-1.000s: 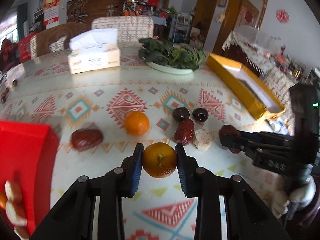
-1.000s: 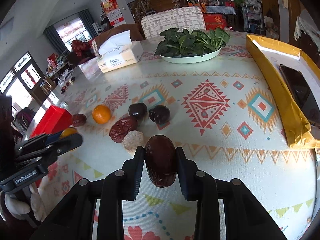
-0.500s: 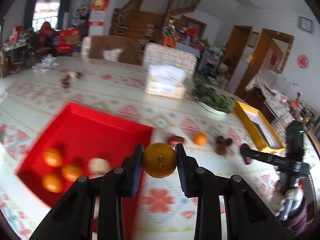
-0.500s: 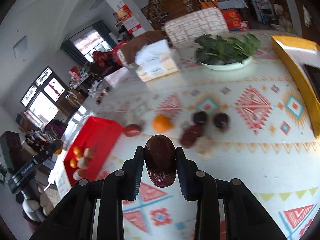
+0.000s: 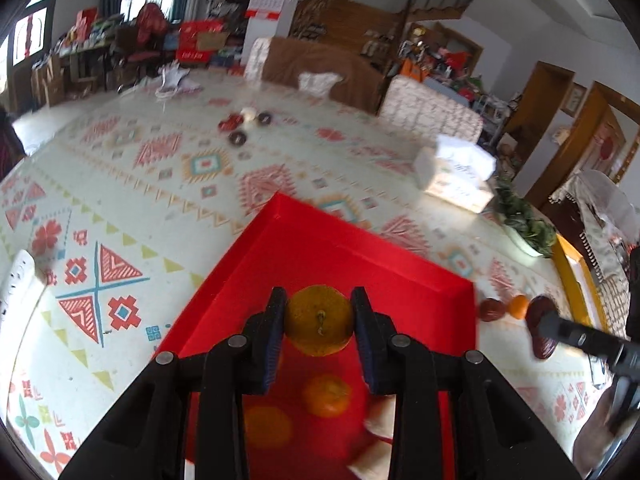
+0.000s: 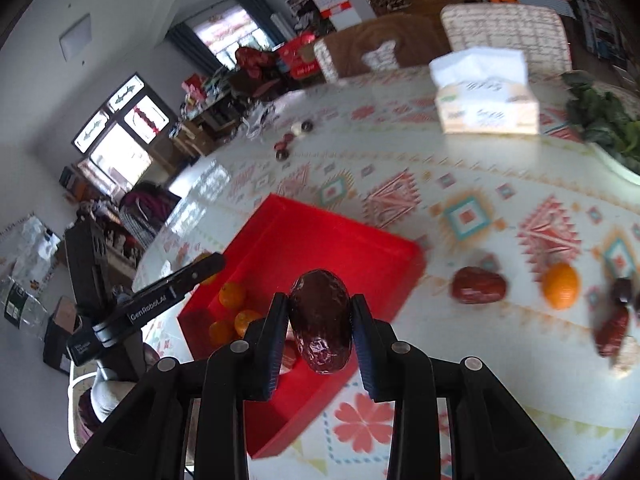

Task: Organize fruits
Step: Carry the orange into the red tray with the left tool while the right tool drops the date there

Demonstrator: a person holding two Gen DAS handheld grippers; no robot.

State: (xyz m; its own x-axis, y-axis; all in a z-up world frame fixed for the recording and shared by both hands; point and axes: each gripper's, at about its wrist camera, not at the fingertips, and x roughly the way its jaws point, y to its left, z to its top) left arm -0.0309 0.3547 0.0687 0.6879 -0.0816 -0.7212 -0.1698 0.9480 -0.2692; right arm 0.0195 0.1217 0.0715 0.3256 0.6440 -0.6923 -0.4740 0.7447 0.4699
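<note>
My left gripper (image 5: 319, 322) is shut on an orange (image 5: 319, 319) and hangs over the red tray (image 5: 320, 248), where other oranges (image 5: 326, 395) and pale pieces lie. My right gripper (image 6: 320, 320) is shut on a big dark red date (image 6: 321, 320) above the near right part of the red tray (image 6: 320, 236). The left gripper (image 6: 208, 268) shows at the tray's left edge in the right wrist view. Loose on the cloth to the right of the tray lie a red date (image 6: 478, 285), an orange (image 6: 560, 285) and darker fruits (image 6: 614, 326).
A tissue box (image 6: 486, 106) and a plate of greens (image 6: 604, 118) stand at the back of the patterned table. A yellow box (image 5: 576, 276) lies far right. Small dark items (image 5: 244, 126) sit far back. A white object (image 5: 18, 300) is at the left edge.
Both grippers swung left from the loose fruits toward the red tray, each keeping its fruit. The left gripper now hangs over the tray's inside; the right has come above its near right part.
</note>
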